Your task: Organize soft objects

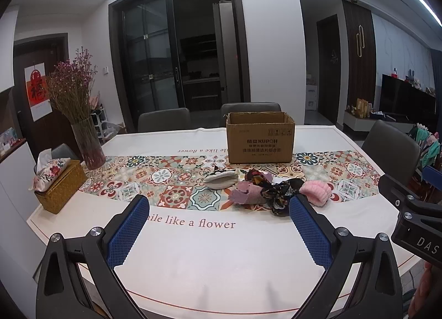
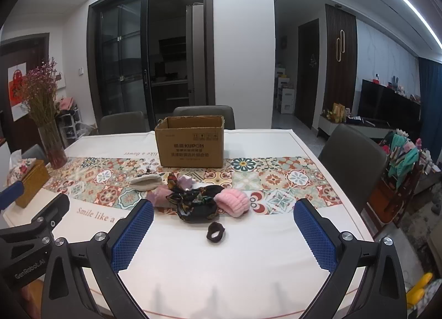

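Soft objects (image 2: 193, 197) on patterned tablecloth (image 2: 276, 178)

Pink headband (image 2: 233, 201), dark patterned scrunchie (image 2: 193, 200), beige pouch (image 2: 145, 182), and brown hair tie (image 2: 216, 232) are lying before the open cardboard box (image 2: 190, 143).

home dining room | table (image 1: 193, 263) | chairs (image 2: 353, 158) | tv (image 2: 386, 103) | flower vase (image 1: 88, 144)

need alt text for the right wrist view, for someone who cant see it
The open right hand-held gripper hovers empty over a white tablecloth, aimed at a small pile of soft items: a pink fluffy headband, a dark patterned scarf and a brown scrunchie. Behind them stands an open cardboard box.
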A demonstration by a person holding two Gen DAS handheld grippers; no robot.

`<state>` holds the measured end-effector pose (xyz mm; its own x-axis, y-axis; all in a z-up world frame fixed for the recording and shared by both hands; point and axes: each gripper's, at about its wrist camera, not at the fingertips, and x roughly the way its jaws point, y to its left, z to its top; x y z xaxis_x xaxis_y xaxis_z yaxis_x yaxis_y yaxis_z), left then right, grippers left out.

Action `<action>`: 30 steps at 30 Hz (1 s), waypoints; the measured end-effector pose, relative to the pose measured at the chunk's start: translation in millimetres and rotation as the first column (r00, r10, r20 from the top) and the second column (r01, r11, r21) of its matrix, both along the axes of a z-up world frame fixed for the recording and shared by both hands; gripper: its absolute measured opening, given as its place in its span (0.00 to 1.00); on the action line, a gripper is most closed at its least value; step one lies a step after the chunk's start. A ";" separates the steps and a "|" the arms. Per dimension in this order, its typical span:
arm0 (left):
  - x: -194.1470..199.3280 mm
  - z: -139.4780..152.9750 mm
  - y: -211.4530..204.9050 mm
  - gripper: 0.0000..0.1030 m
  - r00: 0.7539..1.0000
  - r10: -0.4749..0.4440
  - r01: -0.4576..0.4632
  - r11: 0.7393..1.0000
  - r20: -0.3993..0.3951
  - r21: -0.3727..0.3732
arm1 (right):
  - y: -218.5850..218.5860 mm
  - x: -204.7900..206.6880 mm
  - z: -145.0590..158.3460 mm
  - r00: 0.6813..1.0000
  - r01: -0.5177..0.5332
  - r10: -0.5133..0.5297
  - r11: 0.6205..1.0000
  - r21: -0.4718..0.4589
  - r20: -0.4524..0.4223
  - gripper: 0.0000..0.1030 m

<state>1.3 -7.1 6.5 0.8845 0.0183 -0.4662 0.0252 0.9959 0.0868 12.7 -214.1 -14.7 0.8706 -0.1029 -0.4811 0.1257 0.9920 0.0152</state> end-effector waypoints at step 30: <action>-0.9 1.1 -5.0 1.00 1.000 0.003 -0.003 1.000 0.005 -0.004 | -3.1 -1.2 -0.3 1.000 -0.010 0.010 1.000 0.006 0.003 0.99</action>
<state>0.4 -12.1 7.6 0.8865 0.0188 -0.4623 0.0219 0.9964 0.0825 11.6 -217.3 -15.1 0.8731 -0.0918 -0.4787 0.1160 0.9930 0.0211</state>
